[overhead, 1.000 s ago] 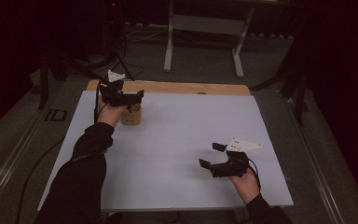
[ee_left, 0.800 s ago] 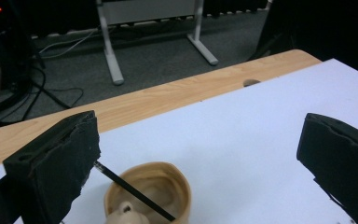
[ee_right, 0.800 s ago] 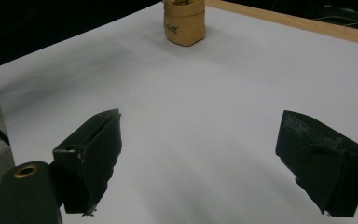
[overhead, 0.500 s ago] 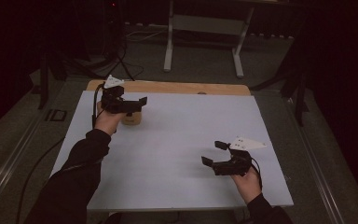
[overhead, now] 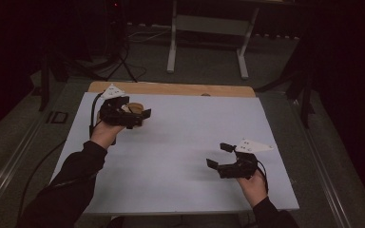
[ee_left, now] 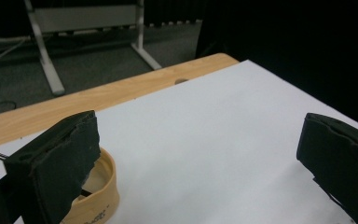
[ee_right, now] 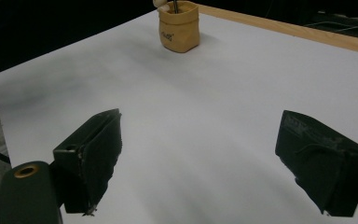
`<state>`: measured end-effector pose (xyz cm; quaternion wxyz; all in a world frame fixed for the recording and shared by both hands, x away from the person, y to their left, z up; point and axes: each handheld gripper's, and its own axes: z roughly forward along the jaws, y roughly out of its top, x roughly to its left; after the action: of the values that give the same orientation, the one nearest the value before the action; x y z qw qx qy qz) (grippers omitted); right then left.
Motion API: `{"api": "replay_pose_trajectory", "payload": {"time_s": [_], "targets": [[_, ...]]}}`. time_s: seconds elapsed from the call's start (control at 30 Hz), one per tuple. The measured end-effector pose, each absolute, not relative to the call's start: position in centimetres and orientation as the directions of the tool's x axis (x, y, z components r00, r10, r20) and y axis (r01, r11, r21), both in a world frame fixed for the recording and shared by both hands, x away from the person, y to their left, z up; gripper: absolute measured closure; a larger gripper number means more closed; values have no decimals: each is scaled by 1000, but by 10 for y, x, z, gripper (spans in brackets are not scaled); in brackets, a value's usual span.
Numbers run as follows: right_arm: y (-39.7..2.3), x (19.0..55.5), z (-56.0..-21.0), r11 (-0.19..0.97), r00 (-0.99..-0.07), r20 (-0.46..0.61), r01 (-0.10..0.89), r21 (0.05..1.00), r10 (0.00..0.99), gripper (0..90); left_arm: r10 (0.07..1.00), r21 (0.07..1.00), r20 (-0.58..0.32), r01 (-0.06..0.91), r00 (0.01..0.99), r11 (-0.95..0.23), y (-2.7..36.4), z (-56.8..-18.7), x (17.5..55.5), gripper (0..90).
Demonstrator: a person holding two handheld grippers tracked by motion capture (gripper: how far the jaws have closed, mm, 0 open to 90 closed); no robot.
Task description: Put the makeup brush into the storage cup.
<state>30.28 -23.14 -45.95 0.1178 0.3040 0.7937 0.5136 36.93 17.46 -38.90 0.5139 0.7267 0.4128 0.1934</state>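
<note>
A small tan pouch (overhead: 134, 108) stands at the far left of the white tabletop (overhead: 190, 133). My left gripper (overhead: 145, 114) hovers just in front of it, open, with nothing between its jaws. In the left gripper view the pouch (ee_left: 98, 196) sits under the left jaw, outside the wide gap of the left gripper (ee_left: 200, 140). My right gripper (overhead: 217, 155) is held open near the front right of the table, holding nothing. In the right gripper view the right gripper (ee_right: 200, 135) points at the distant pouch (ee_right: 179, 28), from which a thin dark rod and a white tip stick out.
A wooden strip (overhead: 171, 89) runs along the table's far edge. Behind it a grey metal stand (overhead: 209, 23) and cables lie on the dark floor. A broad stretch of white surface lies between the two grippers.
My left gripper has drawn back toward the near side and lower, and now overlaps the pouch in the high view. The right gripper has barely shifted.
</note>
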Motion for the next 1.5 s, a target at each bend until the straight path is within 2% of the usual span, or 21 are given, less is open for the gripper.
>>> {"api": "replay_pose_trajectory", "payload": {"time_s": [0.23,0.7,0.97,1.17,1.2,1.3,1.5], "targets": [[-227,302,-461,297,-794,126,363,883,595,143,768,921,-113,357,631,-158,173,-392,350,0],[-234,302,-464,298,-824,116,327,897,554,141,663,936,-127,310,737,-165,178,-410,319,0],[-244,302,-467,291,-827,125,330,898,549,141,632,927,-127,318,764,-198,183,-424,300,0],[-246,303,-469,335,-823,70,305,892,564,141,629,918,-132,334,766,-213,188,-437,293,0],[-246,303,-471,345,-828,60,297,890,558,141,607,902,-137,352,783,-250,189,-445,290,0],[-245,302,-474,366,-834,51,296,882,550,140,588,895,-111,338,801,-291,191,-454,285,0],[-246,303,-477,371,-843,68,307,876,534,140,574,904,-88,308,814,-297,197,-464,279,0]]}}
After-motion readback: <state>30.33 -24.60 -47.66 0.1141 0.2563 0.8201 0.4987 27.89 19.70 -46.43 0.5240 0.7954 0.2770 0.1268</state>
